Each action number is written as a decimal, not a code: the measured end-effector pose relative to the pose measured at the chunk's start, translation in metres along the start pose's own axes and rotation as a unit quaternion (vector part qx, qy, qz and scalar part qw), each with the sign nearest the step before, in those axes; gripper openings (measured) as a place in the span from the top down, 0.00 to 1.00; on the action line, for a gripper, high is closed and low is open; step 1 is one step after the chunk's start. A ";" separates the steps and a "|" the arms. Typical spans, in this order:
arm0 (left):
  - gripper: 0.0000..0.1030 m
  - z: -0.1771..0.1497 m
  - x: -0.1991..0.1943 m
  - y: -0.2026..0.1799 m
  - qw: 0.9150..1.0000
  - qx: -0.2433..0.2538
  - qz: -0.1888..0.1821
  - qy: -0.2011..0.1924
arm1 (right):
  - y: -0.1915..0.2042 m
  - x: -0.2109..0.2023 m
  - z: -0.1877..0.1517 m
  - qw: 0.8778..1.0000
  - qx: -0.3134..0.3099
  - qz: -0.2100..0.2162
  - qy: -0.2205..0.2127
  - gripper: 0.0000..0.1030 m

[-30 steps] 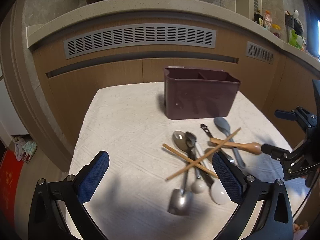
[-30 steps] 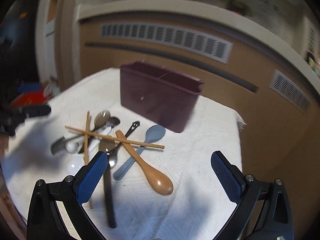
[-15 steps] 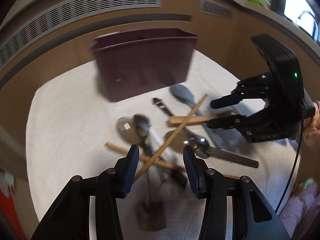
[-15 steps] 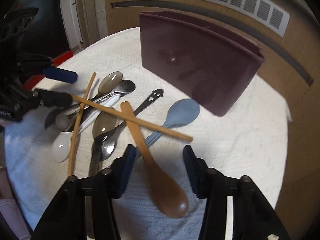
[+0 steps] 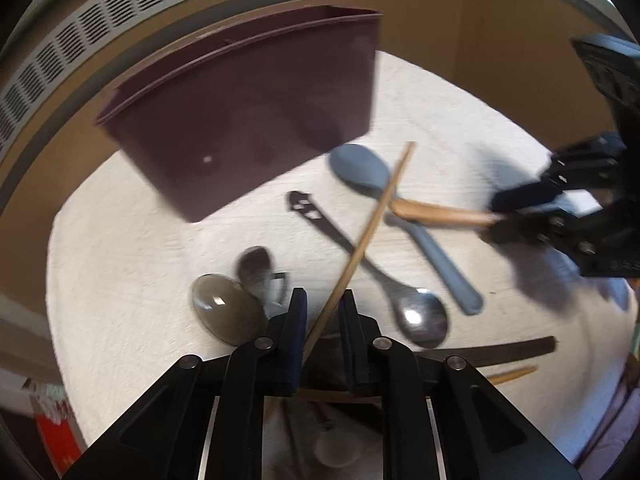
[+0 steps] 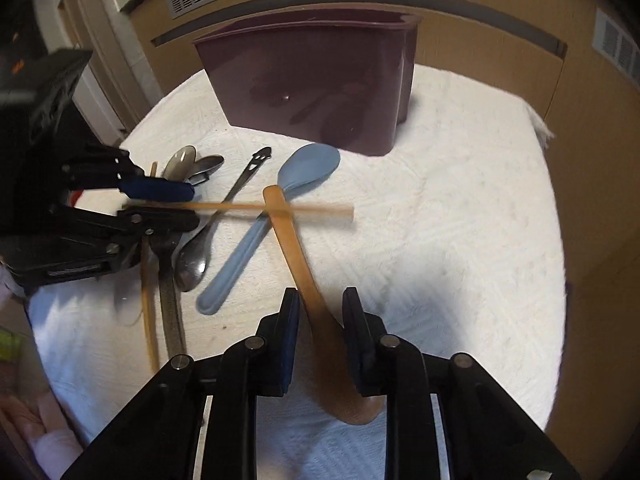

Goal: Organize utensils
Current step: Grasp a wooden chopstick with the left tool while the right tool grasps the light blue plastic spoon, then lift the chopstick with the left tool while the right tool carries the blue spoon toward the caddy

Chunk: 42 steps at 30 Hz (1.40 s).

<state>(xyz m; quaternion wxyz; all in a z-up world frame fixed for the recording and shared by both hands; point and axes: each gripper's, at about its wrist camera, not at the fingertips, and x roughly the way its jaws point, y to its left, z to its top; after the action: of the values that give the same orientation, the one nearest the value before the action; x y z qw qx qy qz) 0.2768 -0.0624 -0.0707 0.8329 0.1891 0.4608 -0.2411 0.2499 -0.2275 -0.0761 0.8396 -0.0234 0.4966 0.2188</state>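
A maroon utensil holder (image 5: 248, 128) stands at the back of the white cloth; it also shows in the right wrist view (image 6: 316, 80). My left gripper (image 5: 323, 312) is nearly shut around a wooden chopstick (image 5: 372, 224), which also shows in the right wrist view (image 6: 248, 207). My right gripper (image 6: 320, 312) is nearly shut around a wooden spoon (image 6: 304, 272), whose handle lies under the chopstick. A blue spoon (image 6: 280, 200), metal spoons (image 5: 408, 304) and a second chopstick (image 6: 148, 312) lie in the pile.
The white cloth (image 6: 460, 240) covers a small table in front of wooden cabinets (image 6: 520, 52). The table edges drop off at the left and right. A dark flat handle (image 5: 500, 350) lies near the front.
Both grippers moved down into the pile and closed in, the left around a chopstick and the right around the wooden spoon.
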 end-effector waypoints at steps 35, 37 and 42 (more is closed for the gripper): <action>0.80 0.024 -0.001 0.034 0.995 -0.087 -0.044 0.035 | 0.011 0.003 0.066 0.992 0.036 -0.102 -0.059 0.73; 0.82 0.031 0.009 0.034 0.993 -0.087 -0.048 0.059 | 0.013 -0.008 0.058 0.992 0.035 -0.099 -0.070 0.73; 0.94 0.043 0.019 0.031 0.991 -0.089 -0.037 0.092 | 0.025 -0.011 0.058 0.991 0.034 -0.095 -0.091 0.73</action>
<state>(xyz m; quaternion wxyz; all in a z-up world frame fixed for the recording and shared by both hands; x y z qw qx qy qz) 0.3325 -0.0642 -0.0621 0.7911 0.1186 0.5617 -0.2113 0.2834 -0.1937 -0.0329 0.8987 -0.0223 0.4206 0.1221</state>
